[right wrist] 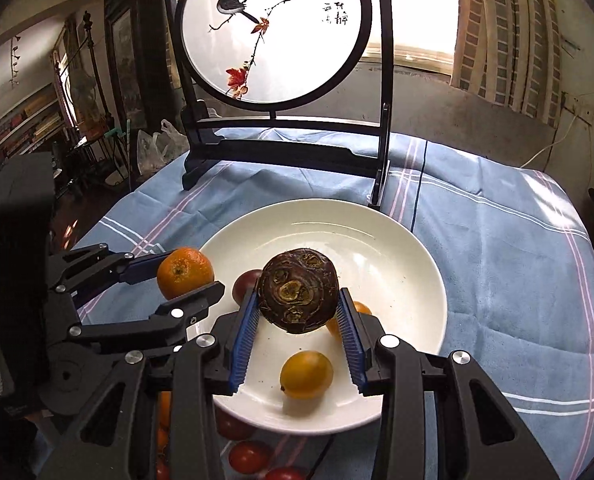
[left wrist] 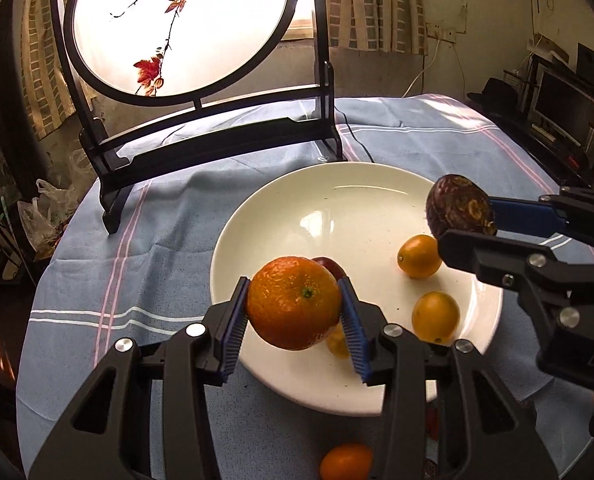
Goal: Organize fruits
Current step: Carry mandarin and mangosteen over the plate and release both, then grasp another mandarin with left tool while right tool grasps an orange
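Your left gripper [left wrist: 293,320] and right gripper [right wrist: 299,334] were black angular linkages with silver screw heads at the joints, their fingers [right wrist: 243,344] faced with blue ribbed pads.

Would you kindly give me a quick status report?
Left gripper shut on orange. Right gripper shut on dark wrinkled fruit. Both above white plate; small yellow fruits already there.

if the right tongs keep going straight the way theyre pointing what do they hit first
Most likely the white plate. The right tongs, shut on the dark brown fruit, point down over its bare middle. The small orange fruit sits nearer the camera, probably below that line, though depth is unclear.
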Action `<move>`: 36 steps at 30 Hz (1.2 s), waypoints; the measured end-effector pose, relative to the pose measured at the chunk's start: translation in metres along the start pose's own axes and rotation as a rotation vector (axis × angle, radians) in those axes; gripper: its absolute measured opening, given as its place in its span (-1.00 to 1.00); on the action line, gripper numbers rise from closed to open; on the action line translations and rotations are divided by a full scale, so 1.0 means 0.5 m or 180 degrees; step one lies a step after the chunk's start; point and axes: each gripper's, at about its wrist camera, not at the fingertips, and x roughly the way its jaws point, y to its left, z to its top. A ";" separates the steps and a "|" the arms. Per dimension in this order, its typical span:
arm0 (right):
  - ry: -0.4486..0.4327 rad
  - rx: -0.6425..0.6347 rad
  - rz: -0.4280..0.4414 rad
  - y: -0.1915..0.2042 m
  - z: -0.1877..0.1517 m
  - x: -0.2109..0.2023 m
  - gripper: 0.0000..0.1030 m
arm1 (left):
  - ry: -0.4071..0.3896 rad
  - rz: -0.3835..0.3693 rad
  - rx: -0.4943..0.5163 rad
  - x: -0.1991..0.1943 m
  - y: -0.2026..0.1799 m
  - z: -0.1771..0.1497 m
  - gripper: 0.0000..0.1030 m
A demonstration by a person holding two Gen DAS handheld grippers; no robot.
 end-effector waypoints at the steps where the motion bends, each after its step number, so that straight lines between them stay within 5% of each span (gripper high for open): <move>1: 0.0006 -0.0010 -0.0013 0.000 0.003 0.006 -0.22 | 0.0004 0.0007 0.0005 0.003 0.000 0.001 -0.17; 8: 0.0122 0.0020 -0.0065 0.003 0.012 0.043 -0.09 | 0.0050 0.0028 0.0008 0.020 -0.008 0.004 -0.13; 10: 0.0063 0.0072 -0.0128 -0.002 0.015 0.037 0.09 | 0.0021 0.0074 -0.0045 0.019 -0.005 0.003 0.17; 19: -0.0302 0.0035 -0.0128 0.014 -0.002 -0.111 0.19 | -0.0172 0.0081 -0.0132 -0.071 0.025 -0.016 0.23; 27: -0.0328 -0.0378 -0.0066 0.079 -0.147 -0.240 0.34 | -0.0241 0.0118 0.0087 -0.184 0.035 -0.126 0.32; 36: 0.0375 -0.0501 -0.0006 0.094 -0.339 -0.199 0.33 | 0.0026 -0.0130 0.0510 -0.205 0.014 -0.274 0.32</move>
